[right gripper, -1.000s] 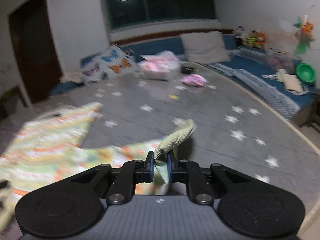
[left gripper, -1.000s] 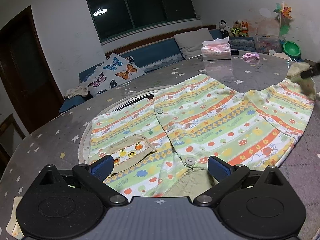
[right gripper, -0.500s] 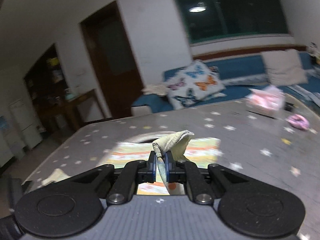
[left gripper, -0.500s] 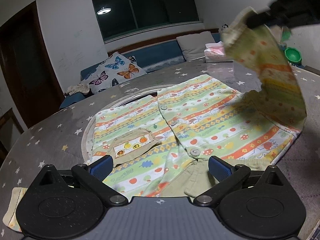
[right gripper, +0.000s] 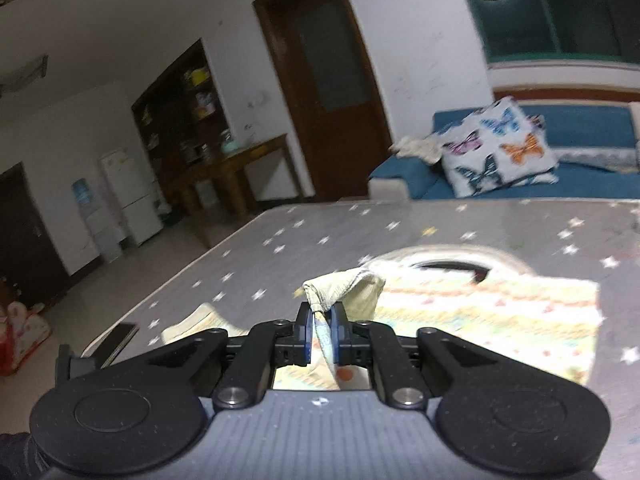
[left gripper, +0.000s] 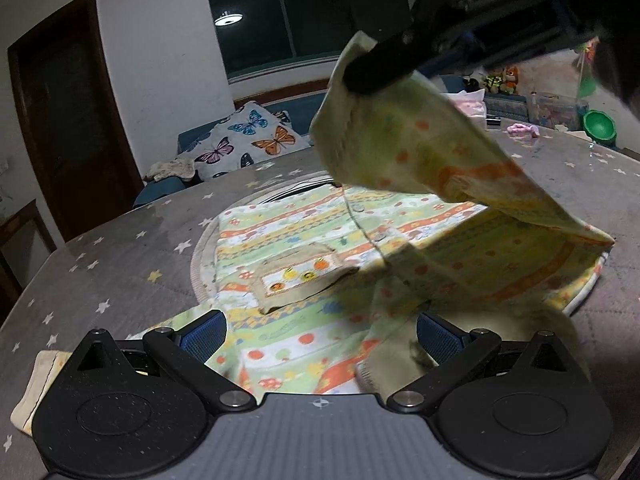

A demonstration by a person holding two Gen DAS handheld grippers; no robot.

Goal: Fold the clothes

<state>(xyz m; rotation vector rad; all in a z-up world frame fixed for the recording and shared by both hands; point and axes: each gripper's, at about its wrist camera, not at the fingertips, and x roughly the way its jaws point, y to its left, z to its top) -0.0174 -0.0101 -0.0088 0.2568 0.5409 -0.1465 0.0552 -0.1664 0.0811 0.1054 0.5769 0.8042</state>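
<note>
A child's striped shirt (left gripper: pixel 288 240) with fruit prints, buttons and a chest pocket lies on the grey star-patterned table (left gripper: pixel 100 256). My right gripper (right gripper: pixel 320 330) is shut on the shirt's sleeve cuff (right gripper: pixel 344 286) and holds the sleeve (left gripper: pixel 420 148) lifted in the air over the shirt's body. In the left wrist view the right gripper (left gripper: pixel 380 64) shows as a dark shape at the top. My left gripper (left gripper: pixel 320 332) is open, low over the shirt's near hem, with nothing between its fingers.
A small cloth piece (left gripper: pixel 36 384) lies at the table's near left edge. A butterfly pillow (left gripper: pixel 248 140) sits on the blue sofa behind. A pink cloth (left gripper: pixel 522 130), a tissue pack (left gripper: pixel 472 106) and a green bowl (left gripper: pixel 598 126) are at the far right. A dark flat thing (right gripper: pixel 116 340) lies by the left edge.
My right gripper has lifted the sleeve off the table's right side and carried it up and leftwards over the shirt's body. My left gripper has stayed open near the hem.
</note>
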